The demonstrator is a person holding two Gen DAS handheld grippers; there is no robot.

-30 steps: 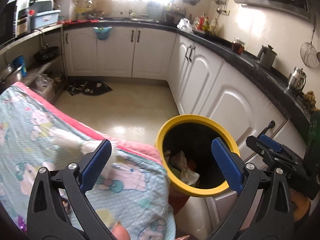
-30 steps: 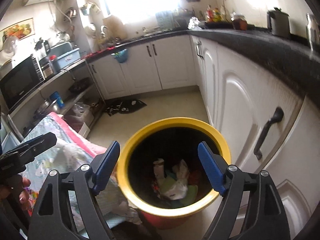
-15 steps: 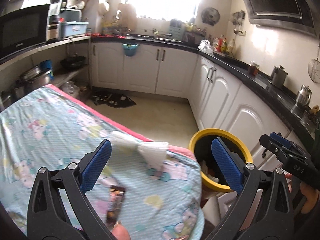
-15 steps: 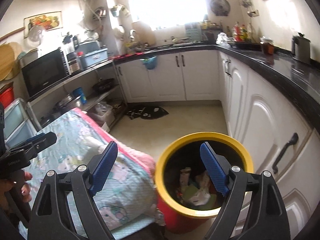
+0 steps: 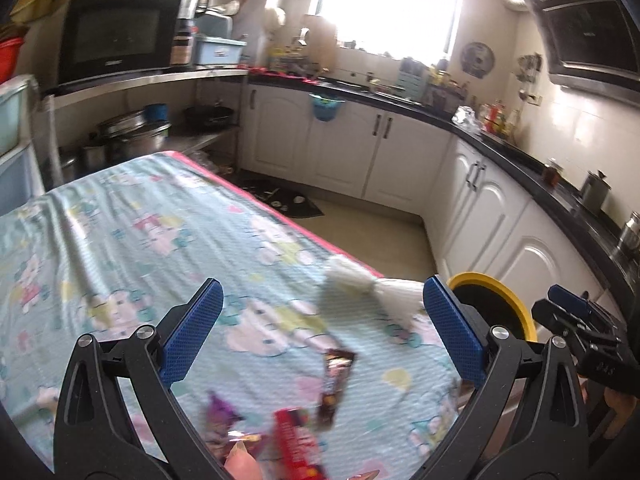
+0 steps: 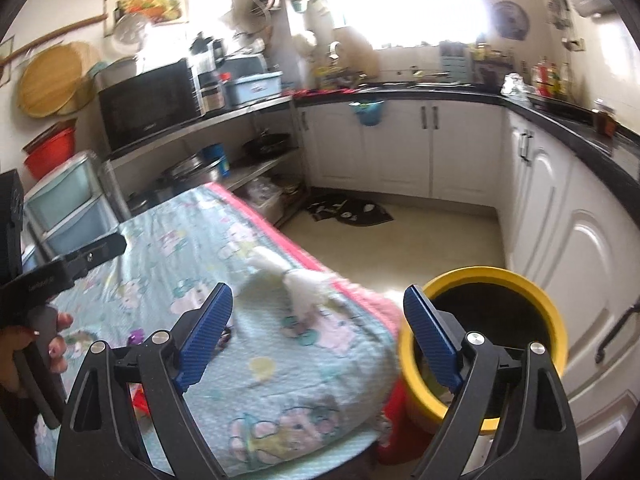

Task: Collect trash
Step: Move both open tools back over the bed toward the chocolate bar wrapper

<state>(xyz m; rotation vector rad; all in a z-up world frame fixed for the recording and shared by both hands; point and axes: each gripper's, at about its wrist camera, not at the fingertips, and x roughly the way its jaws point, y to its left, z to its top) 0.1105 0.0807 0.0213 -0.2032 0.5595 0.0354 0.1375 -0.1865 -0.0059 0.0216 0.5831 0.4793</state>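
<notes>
Nearest the left wrist camera, at the bottom middle of its frame, lie the wrappers: a red packet, a purple wrapper and, just above them, a dark snack wrapper, all flat on the cloth-covered table. They look like thin, glossy film, so probably very light, crinkly and a bit slippery; a pinch across one short end or a raised edge should hold better than pressing down on the flat face. The left gripper hangs over them with its jaws wide apart and nothing between the blue ribbed pads.

Further up, right of centre, a white crumpled tissue sits near the table's pink edge. It looks soft and squashable, twisted at the waist, and that narrow middle seems the easiest place to grip.

In the right wrist view the right gripper is likewise spread open and empty, the tissue just beyond it. At lower right stands the trash bin, a round, stiff plastic tub with a yellow rim, close against the table corner.

The cloth is wrinkled, printed cotton that could bunch under the fingers.
</notes>
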